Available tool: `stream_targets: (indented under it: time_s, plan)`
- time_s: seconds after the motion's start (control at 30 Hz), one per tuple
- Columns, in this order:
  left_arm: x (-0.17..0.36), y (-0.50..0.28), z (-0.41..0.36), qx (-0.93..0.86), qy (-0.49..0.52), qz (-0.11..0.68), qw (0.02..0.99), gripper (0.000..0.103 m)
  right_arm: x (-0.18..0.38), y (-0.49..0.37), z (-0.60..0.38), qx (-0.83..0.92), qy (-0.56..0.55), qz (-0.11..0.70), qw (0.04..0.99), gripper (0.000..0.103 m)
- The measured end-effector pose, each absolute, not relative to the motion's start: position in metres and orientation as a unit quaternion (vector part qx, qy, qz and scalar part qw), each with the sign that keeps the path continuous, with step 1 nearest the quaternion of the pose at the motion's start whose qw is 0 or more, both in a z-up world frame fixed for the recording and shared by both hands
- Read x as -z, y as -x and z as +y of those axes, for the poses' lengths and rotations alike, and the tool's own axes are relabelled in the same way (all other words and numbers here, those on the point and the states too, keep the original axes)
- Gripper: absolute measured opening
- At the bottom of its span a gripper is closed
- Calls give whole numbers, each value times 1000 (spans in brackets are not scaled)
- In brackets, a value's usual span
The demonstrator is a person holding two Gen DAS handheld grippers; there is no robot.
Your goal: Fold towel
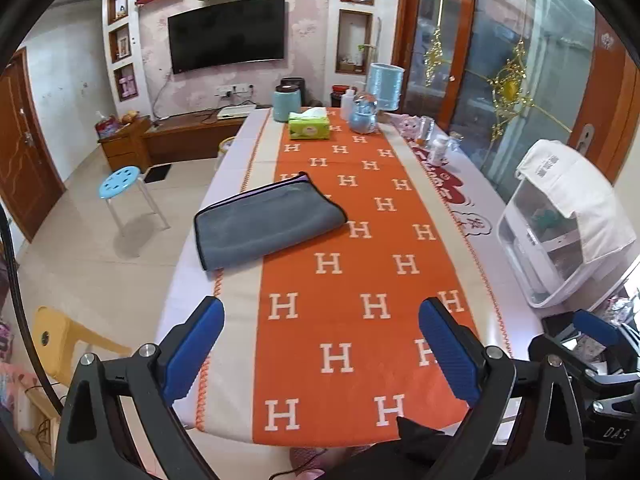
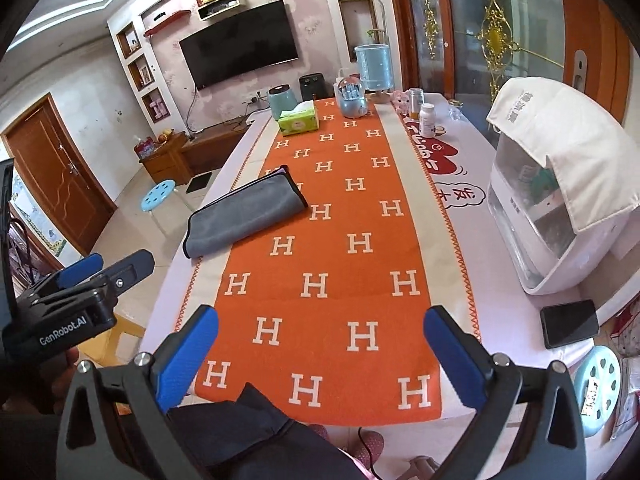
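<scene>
A grey towel [image 1: 268,222] with dark trim lies folded flat on the left side of the orange H-patterned table runner [image 1: 360,264]; it also shows in the right wrist view [image 2: 246,214]. My left gripper [image 1: 322,332] is open and empty, held above the near end of the table, well short of the towel. My right gripper [image 2: 320,338] is open and empty, also above the near table end. The left gripper [image 2: 86,270] shows at the left edge of the right wrist view, beside the table.
At the far end stand a green tissue box [image 1: 309,126], a teal canister [image 1: 286,102], a snow globe [image 1: 363,114] and bottles [image 2: 427,120]. A white appliance [image 2: 552,216] under a cloth sits right, a black phone [image 2: 570,323] near it. Stools stand left.
</scene>
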State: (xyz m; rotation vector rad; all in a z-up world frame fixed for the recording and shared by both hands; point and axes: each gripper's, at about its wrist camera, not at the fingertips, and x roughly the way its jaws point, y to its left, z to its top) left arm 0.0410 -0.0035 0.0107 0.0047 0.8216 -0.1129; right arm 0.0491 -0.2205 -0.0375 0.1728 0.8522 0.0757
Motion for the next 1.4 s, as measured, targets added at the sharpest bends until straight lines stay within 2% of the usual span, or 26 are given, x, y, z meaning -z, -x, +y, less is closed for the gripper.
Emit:
stream_targets:
  time_s: [0.2,0.37,1.4]
  plan:
    - [-12,-31,0,22,-7,380,925,98,40,-46,-216,-37,-77,405,910,103]
    - [-11,-25,-2,13,-15,374,927,102,43,-49,-214,-42,-72,408,909,103]
    - [-2,-21,-3,-3,-6,389,921,102,54,-53,-207,-56,-67,432,897,103]
